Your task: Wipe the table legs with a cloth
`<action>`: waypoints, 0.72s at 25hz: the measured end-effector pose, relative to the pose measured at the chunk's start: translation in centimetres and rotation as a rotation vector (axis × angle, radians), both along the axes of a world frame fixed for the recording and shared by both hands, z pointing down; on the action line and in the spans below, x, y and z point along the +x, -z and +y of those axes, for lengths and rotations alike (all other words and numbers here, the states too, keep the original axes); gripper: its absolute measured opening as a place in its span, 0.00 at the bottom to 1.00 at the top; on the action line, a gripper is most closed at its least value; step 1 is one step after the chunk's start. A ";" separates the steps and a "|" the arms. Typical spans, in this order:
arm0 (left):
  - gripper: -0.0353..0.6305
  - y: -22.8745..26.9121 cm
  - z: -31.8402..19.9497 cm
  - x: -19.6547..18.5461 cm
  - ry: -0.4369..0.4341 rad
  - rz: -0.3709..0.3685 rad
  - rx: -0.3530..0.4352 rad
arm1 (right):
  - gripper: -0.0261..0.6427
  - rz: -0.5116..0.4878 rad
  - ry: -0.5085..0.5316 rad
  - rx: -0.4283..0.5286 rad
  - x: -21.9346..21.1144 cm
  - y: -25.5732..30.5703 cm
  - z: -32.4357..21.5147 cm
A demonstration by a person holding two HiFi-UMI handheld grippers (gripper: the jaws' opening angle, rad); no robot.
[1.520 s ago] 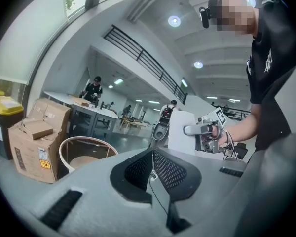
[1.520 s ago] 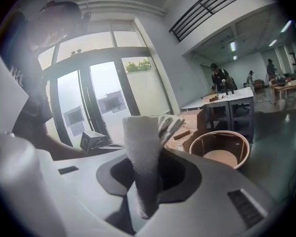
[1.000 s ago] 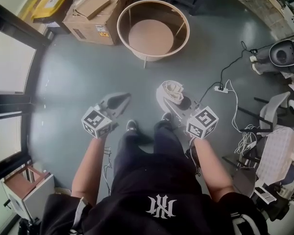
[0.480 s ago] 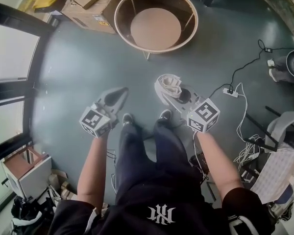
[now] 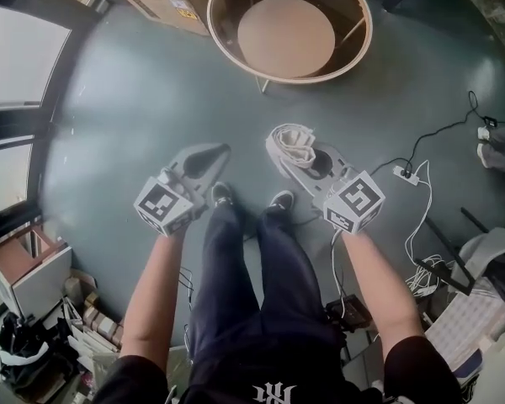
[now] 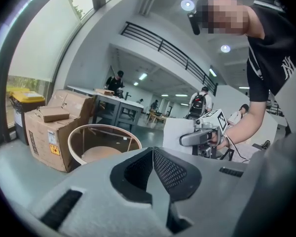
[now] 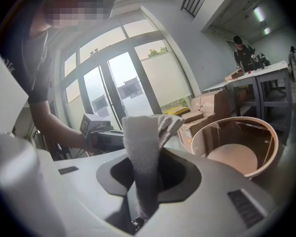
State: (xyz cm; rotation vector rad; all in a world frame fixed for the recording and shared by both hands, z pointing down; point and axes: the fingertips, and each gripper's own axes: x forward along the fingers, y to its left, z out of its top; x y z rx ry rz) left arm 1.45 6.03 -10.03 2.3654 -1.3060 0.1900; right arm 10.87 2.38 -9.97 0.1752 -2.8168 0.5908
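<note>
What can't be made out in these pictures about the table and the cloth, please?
Table: far rim cut off by the head view's top edge; feet hidden behind gripper bodies in both gripper views.
Cloth: lower end buried between the right gripper's shut jaws.
Cardboard box: label print too small to read, left gripper view.

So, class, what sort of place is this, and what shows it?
Probably an open workshop or lab: stacked cardboard boxes, a power strip lying on the bare floor, and workbenches behind.
</note>
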 end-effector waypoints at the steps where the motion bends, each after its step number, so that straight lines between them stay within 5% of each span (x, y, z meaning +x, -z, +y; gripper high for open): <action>1: 0.07 -0.8 0.0 -0.1 0.002 0.008 -0.006 | 0.18 -0.002 0.006 0.008 -0.4 -0.6 -0.1; 13: 0.07 -10.0 -1.9 -3.8 -0.012 0.115 -0.047 | 0.18 0.035 0.071 0.223 -6.2 -7.7 -5.2; 18: 0.07 -11.9 -3.7 -10.0 0.069 0.128 -0.004 | 0.18 0.105 0.018 0.242 -10.3 -12.3 -7.4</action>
